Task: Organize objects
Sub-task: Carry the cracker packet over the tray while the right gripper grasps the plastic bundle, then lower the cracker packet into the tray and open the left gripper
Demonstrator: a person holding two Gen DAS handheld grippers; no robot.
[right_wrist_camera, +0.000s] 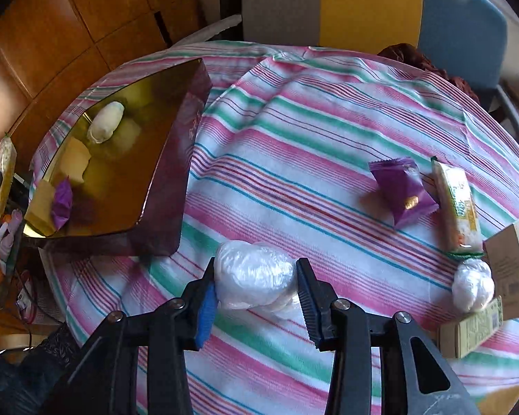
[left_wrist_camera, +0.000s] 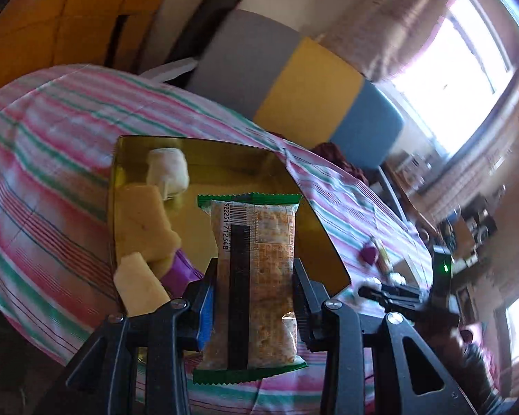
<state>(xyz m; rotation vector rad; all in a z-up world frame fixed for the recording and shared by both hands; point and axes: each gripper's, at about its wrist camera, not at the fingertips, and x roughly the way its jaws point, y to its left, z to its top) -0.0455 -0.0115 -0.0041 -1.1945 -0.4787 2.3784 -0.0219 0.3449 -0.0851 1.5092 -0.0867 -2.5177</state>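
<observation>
Ahead of the left tongs [left_wrist_camera: 256, 287], the gold tray [left_wrist_camera: 259, 169] lies open on its right half; pale snacks [left_wrist_camera: 145, 218] crowd its left side. Around the right tongs [right_wrist_camera: 256, 287], striped cloth [right_wrist_camera: 294, 131] lies bare ahead. The tray's dark wall [right_wrist_camera: 176, 180] blocks the left; a purple packet [right_wrist_camera: 403, 190] and small boxes [right_wrist_camera: 512, 266] crowd the right.

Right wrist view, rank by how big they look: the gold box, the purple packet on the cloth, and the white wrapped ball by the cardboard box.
1. gold box, clearly largest.
2. purple packet.
3. white wrapped ball, looking only slightly smaller, so that order is unsure.
</observation>
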